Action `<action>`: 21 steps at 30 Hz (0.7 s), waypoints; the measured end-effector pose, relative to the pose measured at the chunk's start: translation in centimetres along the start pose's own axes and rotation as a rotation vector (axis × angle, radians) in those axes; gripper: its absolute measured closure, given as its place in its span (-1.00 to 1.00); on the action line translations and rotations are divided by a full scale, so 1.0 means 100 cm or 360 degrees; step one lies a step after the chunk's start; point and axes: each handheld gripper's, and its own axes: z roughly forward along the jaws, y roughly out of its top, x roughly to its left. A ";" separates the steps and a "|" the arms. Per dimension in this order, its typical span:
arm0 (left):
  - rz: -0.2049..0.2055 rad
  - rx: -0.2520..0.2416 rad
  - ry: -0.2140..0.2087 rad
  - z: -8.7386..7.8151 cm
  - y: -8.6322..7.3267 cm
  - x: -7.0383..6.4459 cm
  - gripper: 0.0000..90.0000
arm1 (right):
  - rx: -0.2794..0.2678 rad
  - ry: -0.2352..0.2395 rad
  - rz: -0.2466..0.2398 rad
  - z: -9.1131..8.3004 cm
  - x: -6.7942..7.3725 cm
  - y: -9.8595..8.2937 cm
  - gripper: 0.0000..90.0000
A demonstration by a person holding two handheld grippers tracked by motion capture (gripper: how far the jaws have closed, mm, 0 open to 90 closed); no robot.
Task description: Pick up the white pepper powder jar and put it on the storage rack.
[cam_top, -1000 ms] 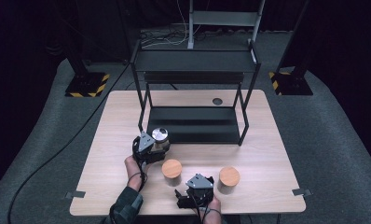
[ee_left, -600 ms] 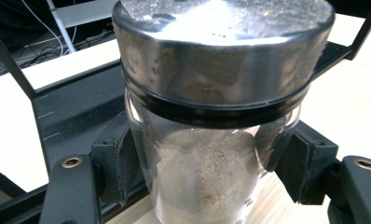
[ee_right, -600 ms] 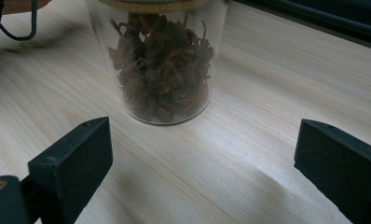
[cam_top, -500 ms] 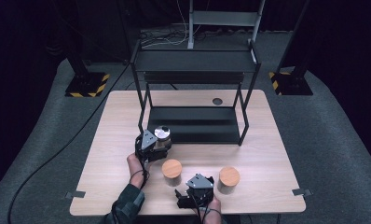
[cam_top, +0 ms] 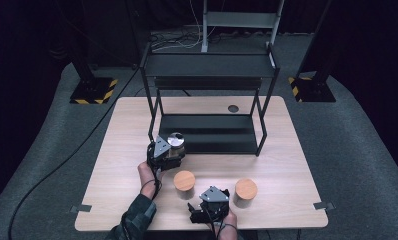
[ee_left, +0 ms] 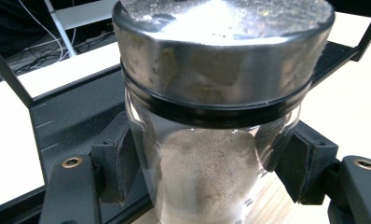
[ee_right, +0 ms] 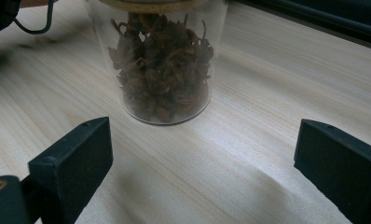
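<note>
My left gripper (cam_top: 170, 152) is shut on a glass jar (ee_left: 207, 154) of pale powder with a metal lid (cam_top: 176, 139). It holds the jar by its body, just in front of the lower shelf (cam_top: 207, 134) of the black rack. My right gripper (ee_right: 202, 158) is open near the table's front edge (cam_top: 210, 197). Between and beyond its jaws stands a wooden-lidded jar of dark dried leaves (ee_right: 162, 74), untouched; in the high view this jar (cam_top: 184, 183) is just left of and beyond that gripper. A second wooden-lidded jar (cam_top: 246, 192) stands to the right.
The black two-level rack has an upper shelf (cam_top: 209, 65) above the lower one, with thin legs (cam_top: 259, 125) on the wooden table (cam_top: 287, 150). A round hole (cam_top: 232, 108) lies in the table behind the rack. A cable (cam_top: 62, 165) trails off to the left.
The left gripper has carried the metal-lidded jar a little farther toward the rack's lower shelf. The right gripper has stayed where it was, open.
</note>
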 end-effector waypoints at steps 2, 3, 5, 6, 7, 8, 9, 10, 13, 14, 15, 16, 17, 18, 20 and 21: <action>0.0000 0.0004 0.0000 0.001 0.000 0.000 -0.33 | 0.0000 0.0000 -0.0001 0.000 0.000 0.000 -0.92; -0.0002 0.0004 0.0001 0.002 0.000 0.000 -0.33 | 0.0000 0.0000 0.0000 0.000 0.000 0.000 -0.92; -0.0002 0.0006 0.0000 0.004 0.001 0.001 -0.33 | -0.0001 -0.0001 0.0000 0.000 0.000 0.000 -0.92; 0.0003 0.0007 0.0001 0.004 0.001 0.001 -0.33 | -0.0001 -0.0001 0.0001 0.000 0.000 0.000 -0.92; 0.0005 0.0005 -0.0002 0.004 0.002 0.001 -0.33 | -0.0001 -0.0001 0.0001 0.000 0.000 0.000 -0.92; 0.0011 0.0008 -0.0003 0.005 0.002 0.001 -0.33 | 0.0000 -0.0001 0.0001 0.000 0.000 0.000 -0.92; 0.0017 0.0008 -0.0002 0.005 0.003 0.001 -0.33 | 0.0000 -0.0002 0.0000 0.000 0.000 0.000 -0.92; 0.0020 0.0008 -0.0001 0.005 0.003 0.001 -0.33 | -0.0001 -0.0002 0.0000 0.000 0.000 0.000 -0.92; 0.0018 0.0004 0.0000 0.007 0.004 0.001 -0.33 | -0.0001 -0.0002 0.0000 0.000 0.000 0.000 -0.92; 0.0016 0.0005 0.0000 0.007 0.004 0.001 -0.33 | 0.0000 -0.0002 -0.0001 0.000 0.000 0.000 -0.92; 0.0014 0.0008 0.0000 0.008 0.004 0.002 -0.33 | -0.0001 -0.0002 -0.0001 0.000 0.000 0.000 -0.92; 0.0017 0.0008 -0.0001 0.008 0.004 0.002 -0.33 | -0.0001 -0.0002 -0.0001 0.000 0.000 0.000 -0.92; 0.0017 0.0010 0.0000 0.009 0.004 0.002 -0.33 | -0.0001 -0.0001 0.0000 0.000 0.000 0.000 -0.92; 0.0013 0.0011 0.0000 0.010 0.004 0.002 -0.33 | -0.0001 -0.0001 -0.0001 0.000 0.000 0.000 -0.92; 0.0020 0.0013 0.0000 0.011 0.005 0.002 -0.33 | 0.0000 -0.0001 -0.0002 0.000 0.000 0.000 -0.92; 0.0026 0.0015 -0.0001 0.011 0.005 0.002 -0.33 | 0.0000 -0.0001 -0.0004 0.000 0.000 0.000 -0.92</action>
